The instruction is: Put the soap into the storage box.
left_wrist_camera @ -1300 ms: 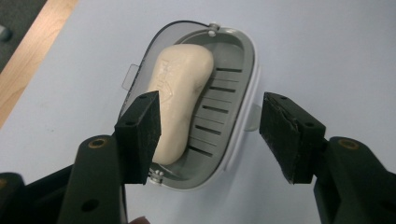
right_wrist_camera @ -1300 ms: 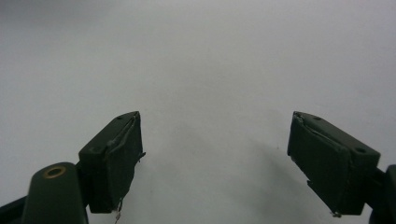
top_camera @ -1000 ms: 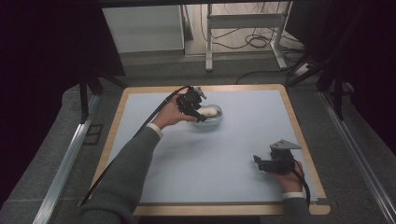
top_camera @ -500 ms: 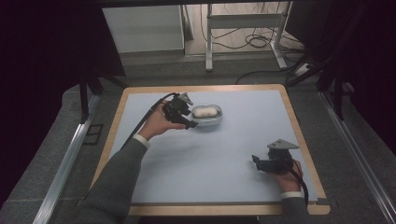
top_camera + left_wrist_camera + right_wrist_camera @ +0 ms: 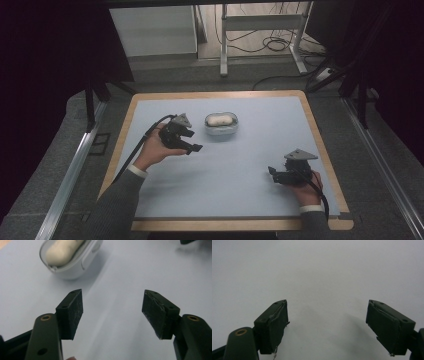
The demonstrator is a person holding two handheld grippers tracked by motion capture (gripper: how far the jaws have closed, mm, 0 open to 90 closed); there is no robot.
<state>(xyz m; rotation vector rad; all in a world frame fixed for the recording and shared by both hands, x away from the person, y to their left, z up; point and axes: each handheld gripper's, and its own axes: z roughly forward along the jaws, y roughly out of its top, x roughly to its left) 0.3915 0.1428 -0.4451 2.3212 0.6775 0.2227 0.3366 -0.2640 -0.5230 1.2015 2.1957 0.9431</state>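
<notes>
Hovering left hand-held gripper (image 5: 192, 145) open, near bowl (image 5: 221, 125); bare mat (image 5: 240, 170) between.

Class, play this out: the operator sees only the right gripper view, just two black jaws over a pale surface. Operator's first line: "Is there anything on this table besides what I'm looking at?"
Observer: Yes. In the high view a small clear container sits toward the table's far edge, with a pale oblong piece inside it.
Operator: Is the other gripper near it?
Observer: The left gripper is just to the container's left and a little nearer the person, not touching it.
Operator: Is it gripping anything?
Observer: No. In the left gripper view its jaws stand wide apart with bare blue mat between them.
Operator: And where am I?
Observer: The right gripper is near the table's right front, well apart from the container.
</notes>
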